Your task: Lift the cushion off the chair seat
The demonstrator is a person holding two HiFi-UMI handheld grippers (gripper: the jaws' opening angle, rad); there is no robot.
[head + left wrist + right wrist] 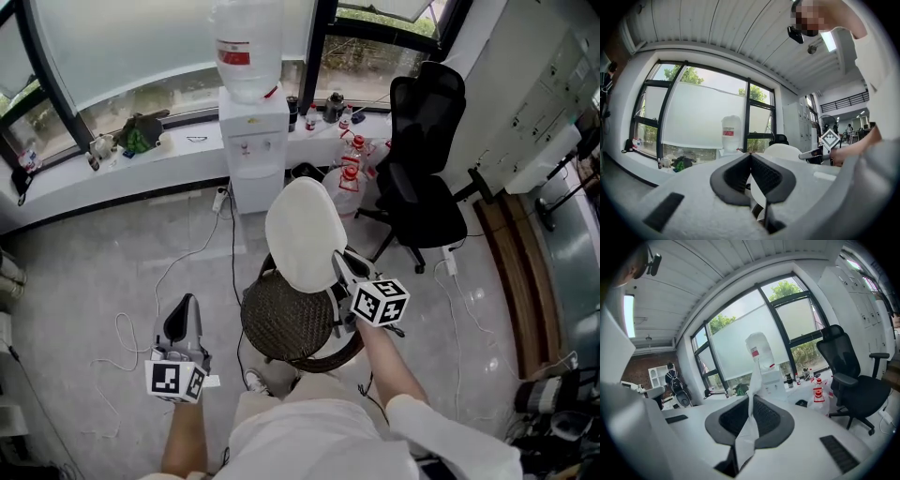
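Nearest, the left claw (186, 309) hangs over the grey floor (84, 281) to the left of the chair. In the left gripper view its jaws meet at the tips, with nothing between them (750, 157). Just beyond the person's right forearm, the right claw (339, 264) is clamped on the lower right edge of the white cushion (302, 234). The right gripper view shows that thin white edge pinched between the dark pads (751, 399).

The cushion stands tilted up over the far half of the round dark woven chair seat (281, 323), leaving the near half of the seat bare. I cannot tell whether its lower rim clears the weave.

Behind the chair a white water dispenser (253, 155) carries a clear bottle (248, 42). To its right, red-capped water jugs (349, 183) sit on the floor. A black office chair (427, 159) stands further right, and the window ledge (187, 150) runs across the back.
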